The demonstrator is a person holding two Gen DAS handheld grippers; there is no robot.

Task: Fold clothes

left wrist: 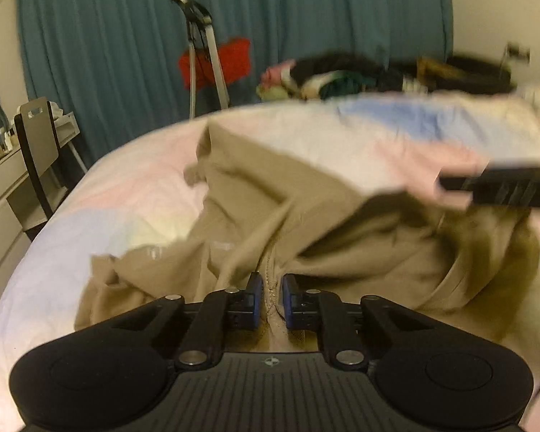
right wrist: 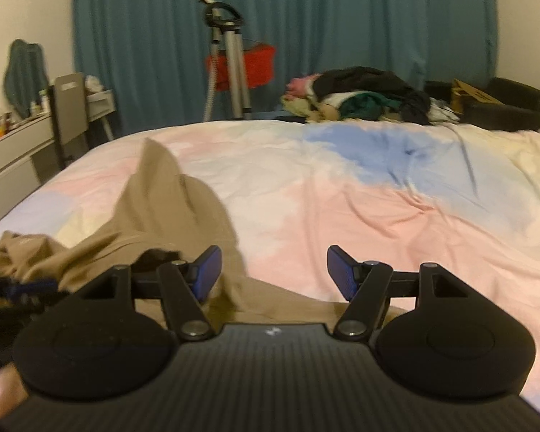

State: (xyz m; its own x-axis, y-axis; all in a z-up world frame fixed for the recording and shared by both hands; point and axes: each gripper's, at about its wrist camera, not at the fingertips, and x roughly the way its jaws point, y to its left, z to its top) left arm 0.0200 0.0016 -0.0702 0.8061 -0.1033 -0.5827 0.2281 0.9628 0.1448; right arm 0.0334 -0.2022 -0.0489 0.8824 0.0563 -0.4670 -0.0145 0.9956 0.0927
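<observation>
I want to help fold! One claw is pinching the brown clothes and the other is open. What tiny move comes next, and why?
Probably bring the open right gripper down onto the brown garment and close on a loose edge. The left gripper already pinches it, but the fabric lies crumpled on the bed cover, so a second grip would let it be pulled flat before folding.

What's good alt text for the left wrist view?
The left gripper is shut on a seam of a crumpled tan garment lying on a pastel bedspread. Behind are a teal curtain, a tripod and a clothes pile.
</observation>
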